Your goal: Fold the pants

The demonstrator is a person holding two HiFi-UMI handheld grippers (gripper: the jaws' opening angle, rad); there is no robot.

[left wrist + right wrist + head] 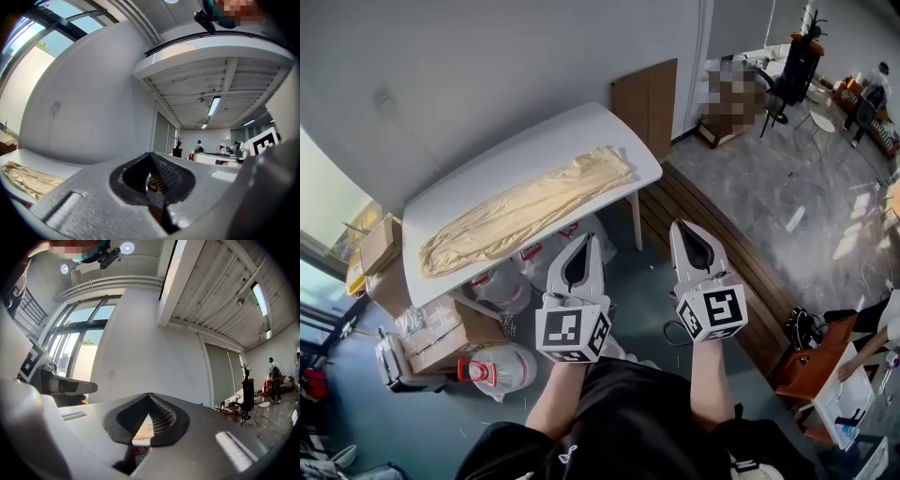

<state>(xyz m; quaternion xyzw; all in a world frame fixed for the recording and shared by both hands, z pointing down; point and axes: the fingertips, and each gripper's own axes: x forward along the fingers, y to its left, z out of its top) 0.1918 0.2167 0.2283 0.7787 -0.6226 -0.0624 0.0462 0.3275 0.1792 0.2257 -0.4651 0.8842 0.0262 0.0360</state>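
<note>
The cream pants (525, 211) lie in one long strip on the white counter (506, 164), centre-left of the head view, with no crosswise fold apparent yet. The left gripper (589, 242) and right gripper (682, 229) are both clenched on nothing and well short of the cloth, so all the folding seems left to do.

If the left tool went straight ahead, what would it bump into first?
Probably the near edge of the white table, straight ahead of the left tool. If it rides above the tabletop, it would brush the tan pants lying there instead. Height is hard to judge.
</note>
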